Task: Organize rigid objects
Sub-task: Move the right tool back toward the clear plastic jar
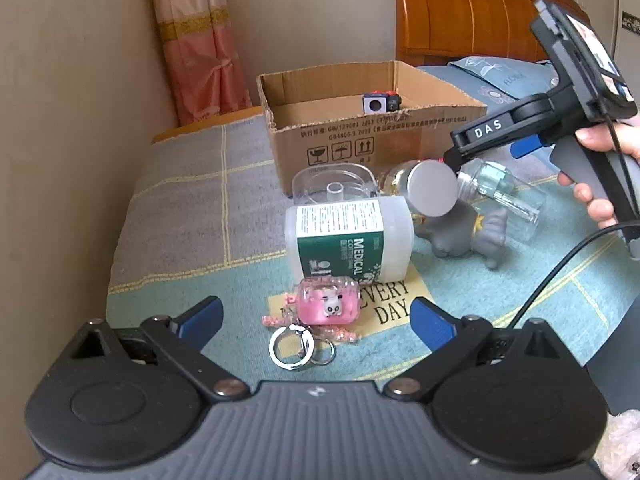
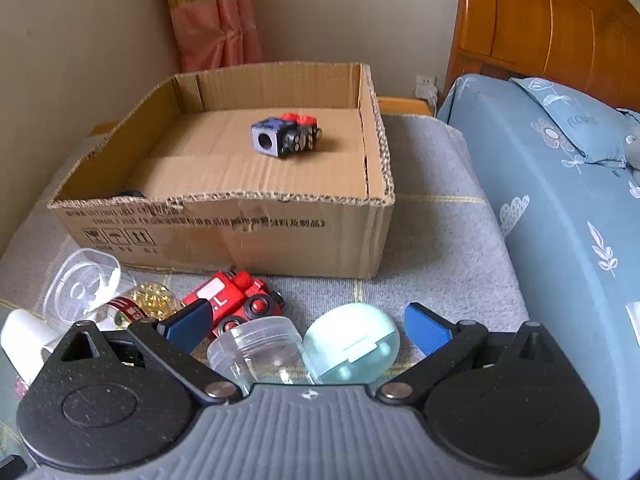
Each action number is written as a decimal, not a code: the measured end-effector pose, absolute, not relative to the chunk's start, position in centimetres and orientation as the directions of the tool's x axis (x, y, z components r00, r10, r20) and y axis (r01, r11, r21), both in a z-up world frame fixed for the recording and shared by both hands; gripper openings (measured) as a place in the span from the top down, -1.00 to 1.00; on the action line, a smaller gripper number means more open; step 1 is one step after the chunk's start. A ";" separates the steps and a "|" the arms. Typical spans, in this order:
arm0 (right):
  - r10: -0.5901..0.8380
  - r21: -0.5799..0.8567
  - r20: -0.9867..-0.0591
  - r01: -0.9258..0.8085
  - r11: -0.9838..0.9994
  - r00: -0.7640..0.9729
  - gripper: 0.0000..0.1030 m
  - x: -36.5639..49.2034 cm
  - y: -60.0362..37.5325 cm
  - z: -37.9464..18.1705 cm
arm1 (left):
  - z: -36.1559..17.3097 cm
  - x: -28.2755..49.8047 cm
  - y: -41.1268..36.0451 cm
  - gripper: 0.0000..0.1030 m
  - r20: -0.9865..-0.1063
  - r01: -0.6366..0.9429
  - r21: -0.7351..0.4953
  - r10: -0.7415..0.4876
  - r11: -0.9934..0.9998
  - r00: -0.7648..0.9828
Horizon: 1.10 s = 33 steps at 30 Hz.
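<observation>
Clearly, in the left wrist view the left claw (image 1: 316, 316) stood wide open and empty, low over the blanket-covered bed, with the pink keychain charm (image 1: 328, 302) lying between its blue fingertips (image 1: 202, 316) but touched by neither. Just beyond it lay the cotton-bud tub (image 1: 348, 236) on its side, then a clear lid (image 1: 334, 186), a grey toy figure (image 1: 464, 232) and a clear jar (image 1: 500, 196). The cardboard box (image 1: 372, 140) sat toward the far edge of the bed, open-topped. The right claw (image 1: 450, 158) hung above the pile near a silver-capped bottle (image 1: 432, 194); from here its opening could not be judged.

In the right wrist view the right claw (image 2: 308, 322) was spread open, holding nothing. A small clear jar (image 2: 256, 344) and a mint-green case (image 2: 352, 342) lay side by side between its fingers, with a red toy truck (image 2: 236, 306) just behind. Inside the box (image 2: 224, 220) only 1 toy, a blue and red block train (image 2: 286, 136), rested on the floor near the back.

The sorting seemed barely begun: 1 piece boxed, the rest loose. The step in hand looked like choosing the next pick. The right claw would need to centre on 1 item alone, since the jar and case crowded each other, and then close.
</observation>
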State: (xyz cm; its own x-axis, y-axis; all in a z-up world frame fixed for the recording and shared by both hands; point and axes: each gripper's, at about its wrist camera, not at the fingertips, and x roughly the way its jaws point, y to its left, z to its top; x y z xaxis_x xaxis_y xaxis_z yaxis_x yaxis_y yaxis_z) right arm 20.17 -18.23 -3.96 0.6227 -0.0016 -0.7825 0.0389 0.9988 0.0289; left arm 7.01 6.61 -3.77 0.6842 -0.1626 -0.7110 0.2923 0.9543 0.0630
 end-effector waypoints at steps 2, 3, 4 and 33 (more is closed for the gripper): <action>-0.006 0.017 -0.787 0.031 0.999 0.617 -1.00 20.0 -18.1 -4.2 | -4.0 7.1 6.7 -0.93 -0.715 0.295 0.060 -0.165 0.954 0.680; -0.008 0.010 -0.787 0.025 1.000 0.617 -1.00 19.7 -18.0 -4.3 | -4.1 7.1 6.8 -0.93 -0.716 0.294 0.058 -0.165 0.954 0.678; -0.010 0.001 -0.788 0.017 1.000 0.615 -1.00 19.4 -18.0 -4.4 | -4.2 7.1 6.9 -0.93 -0.717 0.293 0.057 -0.166 0.954 0.677; -0.060 -0.044 -0.784 0.041 0.998 0.618 -1.00 9.3 -21.6 -7.9 | -8.5 8.5 7.9 -0.97 -0.765 0.277 -0.026 -0.198 0.960 0.613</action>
